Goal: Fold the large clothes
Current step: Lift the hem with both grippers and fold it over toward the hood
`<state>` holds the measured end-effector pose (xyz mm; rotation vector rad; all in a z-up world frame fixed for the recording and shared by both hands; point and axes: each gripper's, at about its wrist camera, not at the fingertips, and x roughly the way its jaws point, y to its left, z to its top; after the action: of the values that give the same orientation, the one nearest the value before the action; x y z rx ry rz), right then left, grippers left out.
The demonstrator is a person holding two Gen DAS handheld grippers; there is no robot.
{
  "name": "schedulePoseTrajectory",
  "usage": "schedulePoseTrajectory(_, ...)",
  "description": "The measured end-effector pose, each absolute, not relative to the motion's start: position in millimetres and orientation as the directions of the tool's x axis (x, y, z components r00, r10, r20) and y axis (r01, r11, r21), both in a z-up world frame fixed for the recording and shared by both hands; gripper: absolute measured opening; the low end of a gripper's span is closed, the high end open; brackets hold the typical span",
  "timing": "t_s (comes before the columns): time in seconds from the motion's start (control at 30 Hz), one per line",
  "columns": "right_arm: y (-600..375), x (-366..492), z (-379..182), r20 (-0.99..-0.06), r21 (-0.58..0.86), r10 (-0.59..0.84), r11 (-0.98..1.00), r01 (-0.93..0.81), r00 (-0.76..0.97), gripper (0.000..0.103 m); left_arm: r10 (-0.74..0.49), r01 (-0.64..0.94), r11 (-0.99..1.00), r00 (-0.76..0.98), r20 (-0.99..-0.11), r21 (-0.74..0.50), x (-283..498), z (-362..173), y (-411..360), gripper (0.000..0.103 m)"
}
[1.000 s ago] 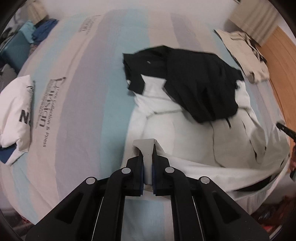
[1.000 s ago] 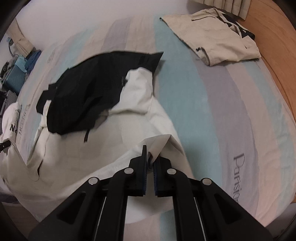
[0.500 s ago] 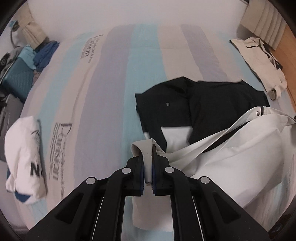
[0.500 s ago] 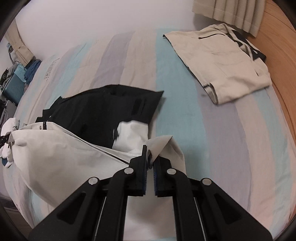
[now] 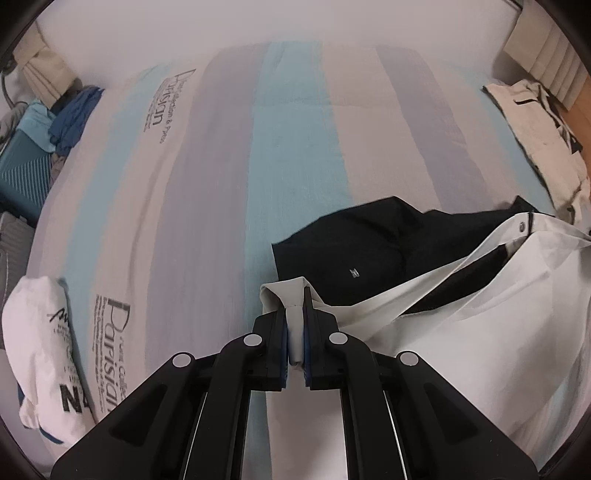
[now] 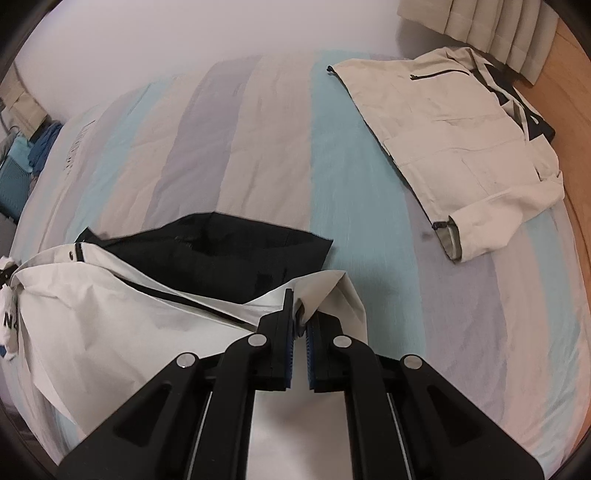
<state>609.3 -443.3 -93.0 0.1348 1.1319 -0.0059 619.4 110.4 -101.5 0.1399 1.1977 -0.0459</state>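
The left gripper [image 5: 294,328] is closed on a corner of the white-and-black jacket [image 5: 480,314]; a fold of white fabric sits clamped between its blue pads and pokes out past the fingertips. The right gripper [image 6: 298,325] is likewise closed on another white corner of the same jacket, with the cloth pinched between its pads and a flap curling over the right finger. Both jaws stand nearly together, parted only by the thickness of the fabric.

The jacket is stretched between the two grippers above the striped bed sheet [image 5: 295,166]. Its white panel hangs nearest the grippers. Its black panel [image 6: 221,254] lies just beyond, resting on the sheet. A snap fastener [image 5: 521,226] is visible on the white edge next to the black panel, and a small light logo [image 5: 354,273] shows on the black fabric.

Relative to the jacket, a crumpled white printed garment [image 5: 40,354] lies well to the left, at the near left edge of the sheet. A folded beige jacket [image 6: 461,147] lies beyond and to the right of it, well apart. Farther left, off the bed, stands a teal suitcase [image 5: 22,173] with blue clothing [image 5: 70,118] on it. Pleated curtains [image 6: 480,29] hang beyond the beige jacket.
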Motion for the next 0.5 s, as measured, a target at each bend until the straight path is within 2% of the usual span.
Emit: schedulePoseTrajectory(0.5,-439,682,-145,-0.925,0.025,-0.008,0.996,0.082,0.380,0.004,0.094,0.088,0.987,0.352,-0.931,0.133,689,-165,100,0.005)
